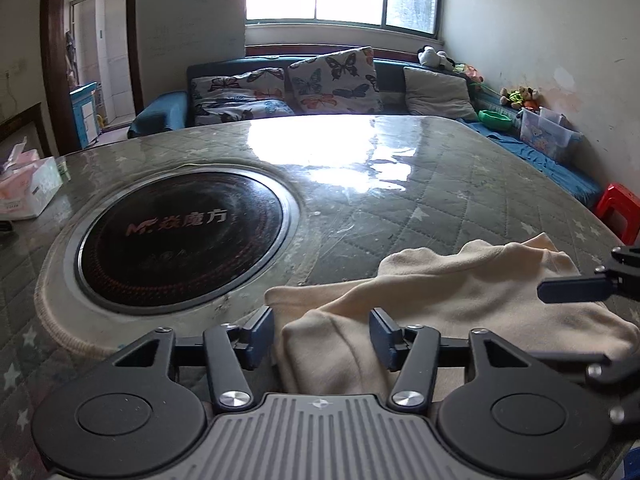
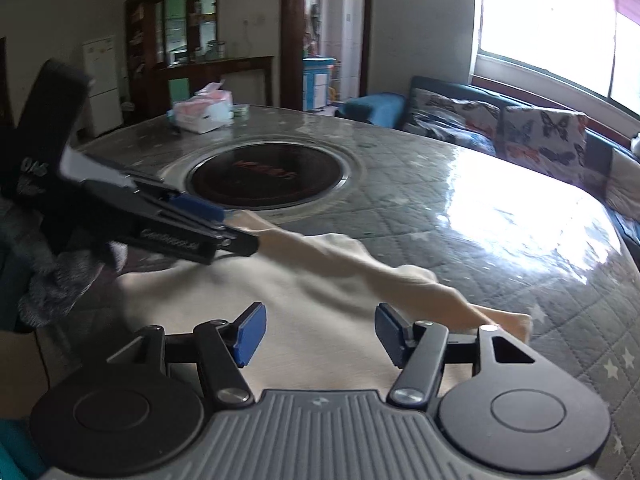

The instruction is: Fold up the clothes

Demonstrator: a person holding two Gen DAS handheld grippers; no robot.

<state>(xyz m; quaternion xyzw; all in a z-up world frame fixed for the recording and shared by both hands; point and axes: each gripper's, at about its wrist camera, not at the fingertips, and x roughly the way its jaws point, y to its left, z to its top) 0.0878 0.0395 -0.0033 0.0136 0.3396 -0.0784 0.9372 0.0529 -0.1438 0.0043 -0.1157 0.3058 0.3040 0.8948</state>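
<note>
- Cream garment (image 1: 460, 300) lies rumpled on the desk (image 1: 400, 200), just beside the round hob (image 1: 180, 236).
- Left gripper (image 1: 322, 334) — jaws spread (cloth between, unpinched).
- Right gripper (image 2: 320, 334) — jaws spread over the garment.

Cream garment (image 2: 320, 280) spread on quilted table (image 2: 500, 240); right gripper (image 2: 320, 336) parted above, left gripper (image 2: 224, 224) alongside.

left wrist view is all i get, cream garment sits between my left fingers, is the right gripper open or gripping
observer: Open. The right gripper has its fingers apart above the cream garment, pinching nothing.
operator: any cloth raised over there
observer: Yes, a raised ridge of cloth runs from the left gripper towards the garment's right end.
operator: what's behind the left gripper
observer: A fuzzy grey sleeve.
</note>
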